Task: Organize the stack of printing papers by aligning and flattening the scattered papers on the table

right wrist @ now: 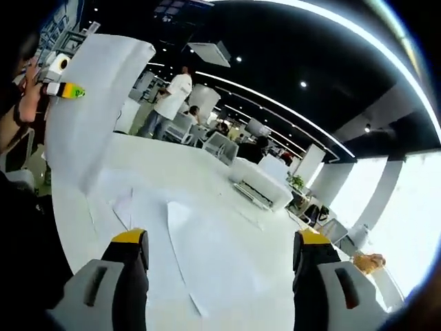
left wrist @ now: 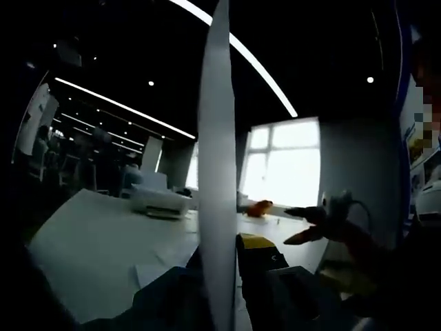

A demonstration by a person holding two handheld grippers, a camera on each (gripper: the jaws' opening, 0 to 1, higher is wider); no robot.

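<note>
My left gripper is shut on a stack of white papers, which I see edge-on as a tall upright strip. In the right gripper view the same stack hangs upright above the table's left side, with the left gripper pinching its upper edge. Loose sheets lie flat and skewed on the white table, just ahead of my right gripper. Its jaws stand wide open with nothing between them. That gripper also shows open at the right of the left gripper view, apart from the stack.
A white printer sits at the table's far side, also visible as the printer. An orange object lies near the right edge. A person in white stands beyond the table among chairs. Bright windows lie behind.
</note>
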